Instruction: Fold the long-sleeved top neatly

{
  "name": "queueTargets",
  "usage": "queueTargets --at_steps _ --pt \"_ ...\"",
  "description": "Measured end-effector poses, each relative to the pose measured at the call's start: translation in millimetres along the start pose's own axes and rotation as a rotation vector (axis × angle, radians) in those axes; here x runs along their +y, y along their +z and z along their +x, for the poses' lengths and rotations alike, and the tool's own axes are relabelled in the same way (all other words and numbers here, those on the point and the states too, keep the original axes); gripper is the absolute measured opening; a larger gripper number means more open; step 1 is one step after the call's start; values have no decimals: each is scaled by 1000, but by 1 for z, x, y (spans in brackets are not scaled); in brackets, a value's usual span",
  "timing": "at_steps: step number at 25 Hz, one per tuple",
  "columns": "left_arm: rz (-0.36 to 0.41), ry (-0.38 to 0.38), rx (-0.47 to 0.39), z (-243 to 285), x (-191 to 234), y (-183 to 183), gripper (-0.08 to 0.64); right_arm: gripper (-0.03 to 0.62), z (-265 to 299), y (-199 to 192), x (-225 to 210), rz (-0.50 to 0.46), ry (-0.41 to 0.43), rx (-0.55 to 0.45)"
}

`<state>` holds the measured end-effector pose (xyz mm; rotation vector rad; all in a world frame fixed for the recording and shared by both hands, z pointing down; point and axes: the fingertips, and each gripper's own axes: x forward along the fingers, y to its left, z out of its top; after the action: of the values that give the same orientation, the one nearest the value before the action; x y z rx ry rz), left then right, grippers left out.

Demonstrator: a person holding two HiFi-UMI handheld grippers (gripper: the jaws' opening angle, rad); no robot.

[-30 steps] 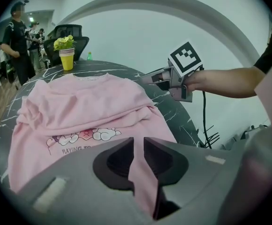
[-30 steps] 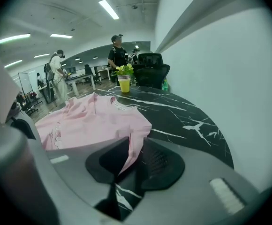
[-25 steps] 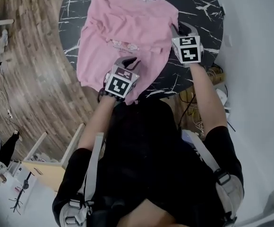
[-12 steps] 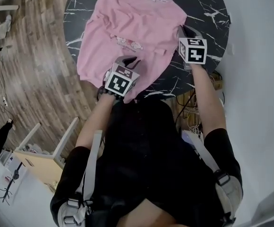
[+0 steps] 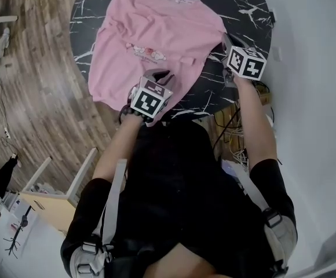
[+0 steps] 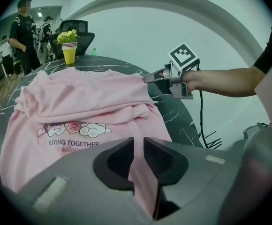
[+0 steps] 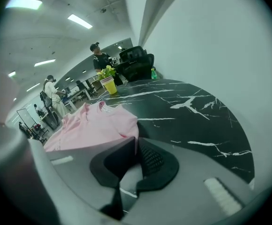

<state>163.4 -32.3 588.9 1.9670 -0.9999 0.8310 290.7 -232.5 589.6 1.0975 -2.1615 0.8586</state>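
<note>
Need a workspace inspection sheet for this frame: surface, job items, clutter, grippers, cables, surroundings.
Surface: round black marble table.
Job's things: pink top lying print side up, wrinkled, hem toward the person.
Clutter: yellow cup with plant at the table's far edge.
Grippers: left gripper shut on the hem; right gripper shut on the top's side edge.
Cables: black cable hangs below the right gripper; loose cables under the table.
Surroundings: wood floor, white wall, office chair, people standing.
</note>
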Motion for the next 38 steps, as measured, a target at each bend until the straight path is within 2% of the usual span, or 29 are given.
queueTargets --at_steps 4,10,16,20,28,34,38 --pt "21 -20 4 8 -8 -2 75 27 1 0 -7 -8 -18 0" --pt "24 -33 3 7 -16 -11 75 114 -8 -3 1 -70 -31 -28" --pt "55 -21 -17 -8 -9 -11 75 123 -35 -16 16 -117 -52 -66" --pt "95 -34 -52 -20 -1 -10 77 123 -61 -35 37 -182 -66 -81" --pt "295 -96 -98 -73 16 -40 78 126 -104 -113 130 -254 -83 -70" --pt "415 -86 -55 -133 74 -101 87 126 -111 -161 206 -186 -164 -62" --pt "450 -104 -47 -167 110 -133 91 126 -105 -175 252 -204 -197 -56"
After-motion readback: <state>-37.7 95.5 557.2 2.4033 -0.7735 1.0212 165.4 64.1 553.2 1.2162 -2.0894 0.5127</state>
